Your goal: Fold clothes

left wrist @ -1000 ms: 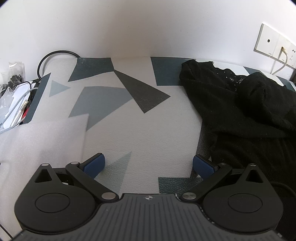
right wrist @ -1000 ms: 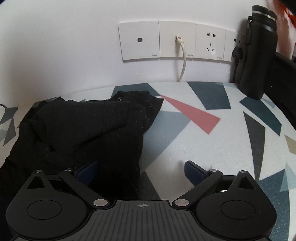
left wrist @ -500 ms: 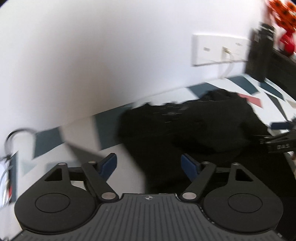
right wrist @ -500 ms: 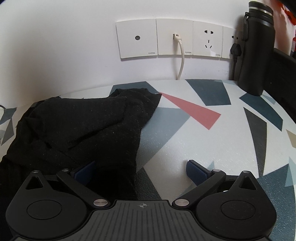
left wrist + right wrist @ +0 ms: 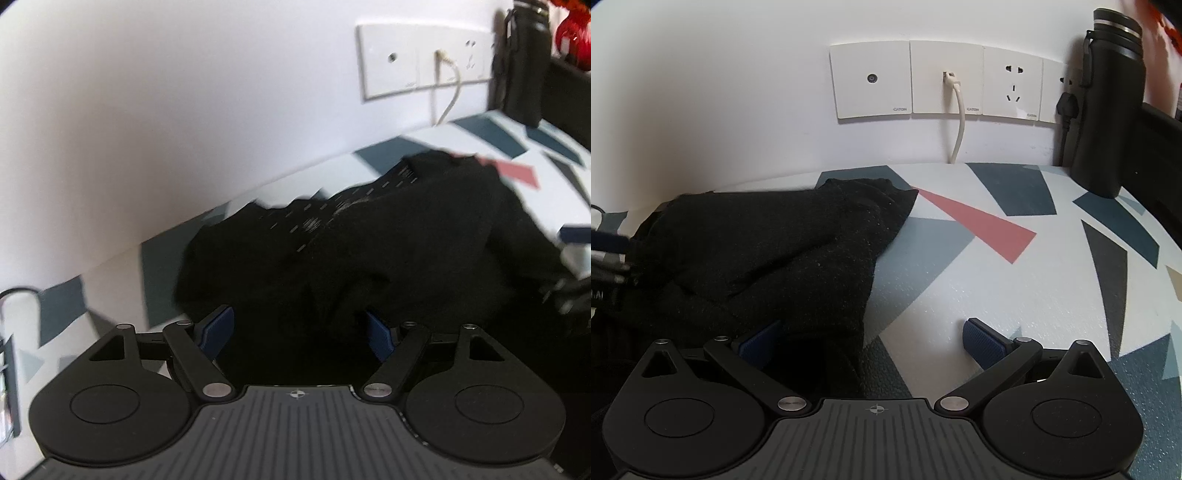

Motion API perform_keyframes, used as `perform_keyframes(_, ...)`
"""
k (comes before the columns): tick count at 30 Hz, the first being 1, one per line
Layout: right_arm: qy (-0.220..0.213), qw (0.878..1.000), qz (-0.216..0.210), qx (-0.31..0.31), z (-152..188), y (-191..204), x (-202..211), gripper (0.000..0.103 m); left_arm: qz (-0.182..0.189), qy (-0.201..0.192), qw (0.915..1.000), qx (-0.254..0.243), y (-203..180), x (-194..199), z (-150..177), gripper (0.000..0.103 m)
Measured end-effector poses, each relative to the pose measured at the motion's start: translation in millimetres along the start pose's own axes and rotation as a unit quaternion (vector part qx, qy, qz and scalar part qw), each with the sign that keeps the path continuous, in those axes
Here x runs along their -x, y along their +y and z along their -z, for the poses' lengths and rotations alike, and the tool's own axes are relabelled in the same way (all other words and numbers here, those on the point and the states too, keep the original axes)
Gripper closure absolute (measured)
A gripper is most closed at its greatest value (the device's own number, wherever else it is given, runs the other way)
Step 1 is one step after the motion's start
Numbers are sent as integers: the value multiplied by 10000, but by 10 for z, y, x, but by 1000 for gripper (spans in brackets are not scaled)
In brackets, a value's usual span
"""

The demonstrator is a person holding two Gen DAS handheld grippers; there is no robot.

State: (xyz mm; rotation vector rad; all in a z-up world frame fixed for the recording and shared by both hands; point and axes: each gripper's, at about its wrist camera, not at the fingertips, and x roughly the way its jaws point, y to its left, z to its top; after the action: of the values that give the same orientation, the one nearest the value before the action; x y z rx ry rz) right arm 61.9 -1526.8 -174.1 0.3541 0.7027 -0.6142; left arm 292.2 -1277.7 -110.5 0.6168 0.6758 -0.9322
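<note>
White foam-textured table cover printed with grey, teal and red triangles [image 5: 1015, 280], matte and lightly pebbled, serving as the folding surface. Crumpled black knitted garment [image 5: 768, 251] heaped toward the cover's left part near its rear edge, soft, still unfolded, apparently awaiting spreading. Tall black cylindrical bottle [image 5: 1108, 110] parked at the rear right corner, clear of the work. Left gripper [image 5: 299, 332], blue ribbed pads apart, cloth between them but not visibly pinched. Right gripper [image 5: 875, 339], jaws wide apart, straddling the garment's right edge.
</note>
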Motion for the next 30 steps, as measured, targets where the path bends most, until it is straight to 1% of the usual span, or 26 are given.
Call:
perform_keyframes(4,32,10000,-55,28,-10,-17,-3,1,-179,-73,9994,300,149,94,209,25)
perform_keyframes(10,304,9993,-185,-65,-116,-43,12,1,-349,-129,9980,513,271,176,329,21)
perform_keyframes(13,152,9997,-179,-45,-177,-31,125,1,-443,-187,9977,468,278,210,345,18)
perform_keyframes(15,-69,9998,-179,20,-231,-30,226,2,-441,-240,9978,434,273,253,372,18)
perform_keyframes(16,-207,9995,-243,25,-263,-36,288,3,-431,-280,9978,421,267,273,383,18)
perform_keyframes(18,-373,9983,-453,4,-355,-41,361,10,-416,-357,9977,393,245,302,393,18)
perform_keyframes(19,-425,9975,-571,-2,-409,-40,385,11,-411,-378,9977,391,236,311,400,18)
perform_keyframes(21,-450,9956,-815,62,-507,-4,389,21,-391,-423,9975,414,232,323,423,18)
perform_keyframes(22,-438,9945,-945,121,-544,44,367,22,-372,-435,9973,452,244,321,434,18)
perform_keyframes(23,-417,9931,-1081,178,-580,92,341,27,-336,-432,9972,510,265,314,443,18)
perform_keyframes(24,-341,9912,-1265,216,-606,144,289,35,-275,-421,9969,599,294,306,455,18)
perform_keyframes(25,-259,9887,-1453,251,-630,196,232,40,-194,-412,9964,713,330,298,467,18)
perform_keyframes(27,-44,9829,-1819,273,-648,284,65,57,-28,-392,9948,943,403,278,492,18)
perform_keyframes(28,52,9819,-1877,262,-650,323,-30,58,35,-374,9941,1013,426,264,501,18)
perform_keyframes(30,267,9835,-1782,168,-641,388,-220,55,121,-341,9935,1079,453,239,517,18)
